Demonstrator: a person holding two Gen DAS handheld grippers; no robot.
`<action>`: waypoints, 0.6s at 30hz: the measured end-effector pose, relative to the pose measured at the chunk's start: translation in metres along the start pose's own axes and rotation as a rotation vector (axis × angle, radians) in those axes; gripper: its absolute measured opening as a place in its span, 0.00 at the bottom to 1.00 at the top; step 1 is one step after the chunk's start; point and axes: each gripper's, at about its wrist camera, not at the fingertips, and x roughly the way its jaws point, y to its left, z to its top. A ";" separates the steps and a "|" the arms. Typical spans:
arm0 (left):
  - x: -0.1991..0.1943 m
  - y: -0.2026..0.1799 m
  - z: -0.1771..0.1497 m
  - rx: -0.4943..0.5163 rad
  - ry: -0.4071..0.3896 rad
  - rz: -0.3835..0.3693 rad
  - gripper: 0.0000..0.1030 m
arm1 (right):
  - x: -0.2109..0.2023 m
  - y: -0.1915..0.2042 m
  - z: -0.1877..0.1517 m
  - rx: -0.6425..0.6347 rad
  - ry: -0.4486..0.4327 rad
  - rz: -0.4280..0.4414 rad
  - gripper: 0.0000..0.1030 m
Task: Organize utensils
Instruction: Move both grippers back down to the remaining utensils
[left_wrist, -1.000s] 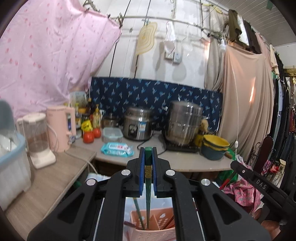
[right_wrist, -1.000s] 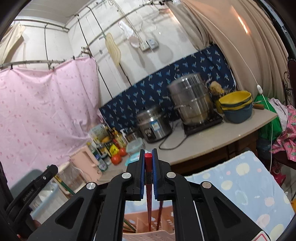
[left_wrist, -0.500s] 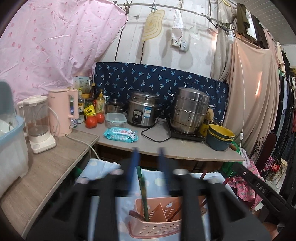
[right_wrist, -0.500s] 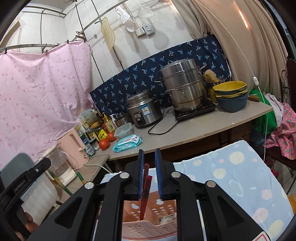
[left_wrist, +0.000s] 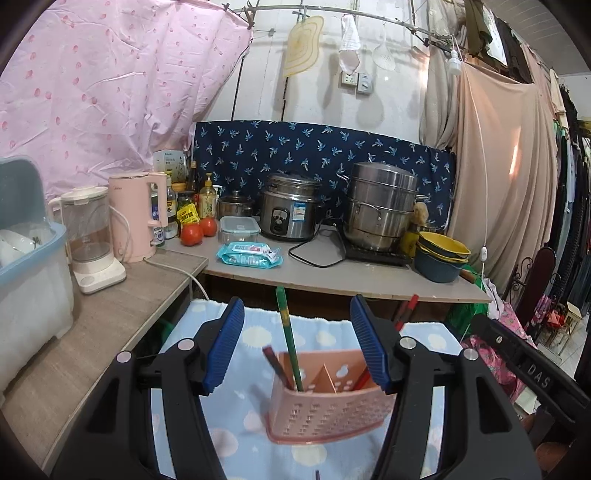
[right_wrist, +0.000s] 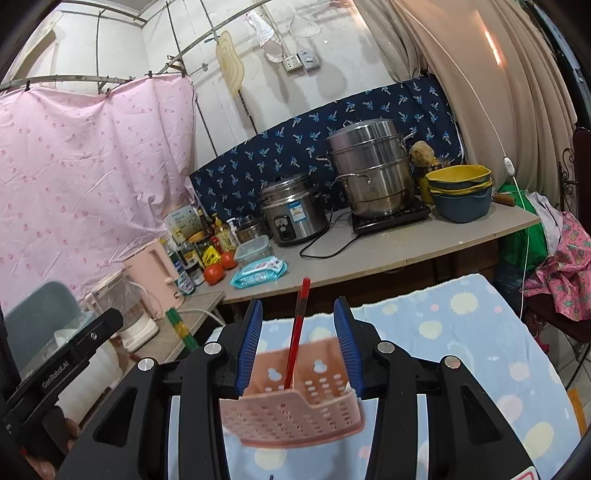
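Note:
A pink perforated utensil holder (left_wrist: 328, 413) stands on a blue spotted cloth (left_wrist: 243, 424). Green chopsticks (left_wrist: 288, 339) stand upright in its left compartment beside a dark red utensil (left_wrist: 275, 367). My left gripper (left_wrist: 295, 347) is open, its jaws wide apart on either side of the green chopsticks and apart from them. In the right wrist view the holder (right_wrist: 295, 410) has red chopsticks (right_wrist: 297, 332) standing in it. My right gripper (right_wrist: 297, 347) is open around the red chopsticks without touching them. The green chopsticks (right_wrist: 179, 325) show at the left there.
A counter (left_wrist: 332, 277) behind holds a rice cooker (left_wrist: 290, 212), a steel steamer pot (left_wrist: 380, 205), stacked bowls (left_wrist: 441, 256), a wipes pack (left_wrist: 249, 254), tomatoes (left_wrist: 192, 232) and bottles. A pink kettle (left_wrist: 135, 216), a blender jug (left_wrist: 88, 236) and a dish bin (left_wrist: 29, 258) stand on the left wooden shelf.
Both grippers were shut on their chopsticks a second ago. Both have opened and drawn back, leaving the green and red chopsticks standing in the pink holder.

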 end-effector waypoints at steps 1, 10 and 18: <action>-0.004 0.000 -0.003 0.002 0.006 -0.004 0.55 | -0.004 0.002 -0.004 -0.009 0.008 0.003 0.39; -0.040 0.005 -0.049 0.001 0.093 -0.030 0.55 | -0.049 0.013 -0.054 -0.093 0.078 -0.004 0.39; -0.072 0.011 -0.113 0.000 0.220 -0.044 0.55 | -0.095 0.012 -0.122 -0.140 0.198 -0.035 0.39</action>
